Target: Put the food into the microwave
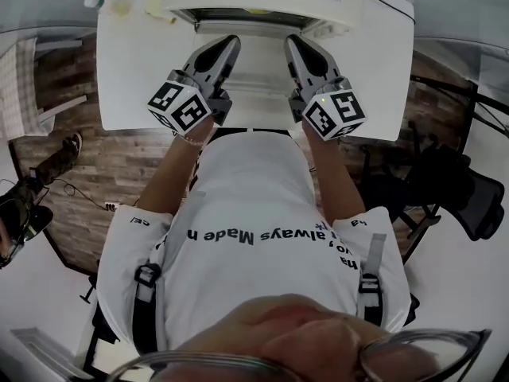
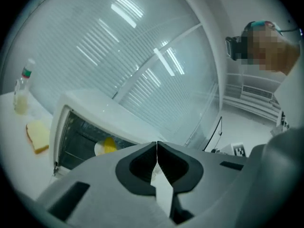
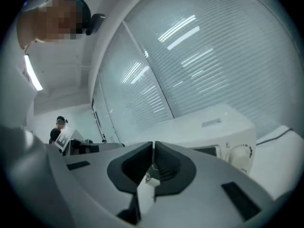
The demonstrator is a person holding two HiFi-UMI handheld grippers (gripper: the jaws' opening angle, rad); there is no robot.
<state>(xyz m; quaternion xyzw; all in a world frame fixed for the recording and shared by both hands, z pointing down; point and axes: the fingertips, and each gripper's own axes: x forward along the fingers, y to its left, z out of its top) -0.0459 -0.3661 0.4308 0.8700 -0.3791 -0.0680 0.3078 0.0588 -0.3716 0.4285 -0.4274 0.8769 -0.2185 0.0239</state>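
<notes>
Left hand-held gripper [image 1: 229, 44] and right hand-held gripper [image 1: 296, 44] hover before the microwave [image 2: 90, 106], each with jaws pressed together on nothing. We see yellow food [image 2: 109, 144] inside the cavity. A bread slice [image 2: 38, 136] lies on the bench [image 1: 127, 78] beside it, near a bottle [image 2: 22, 90]. The risks, as we judge them: clipping the bottle on the reach, or tearing the soft slice by pinching it hard.
</notes>
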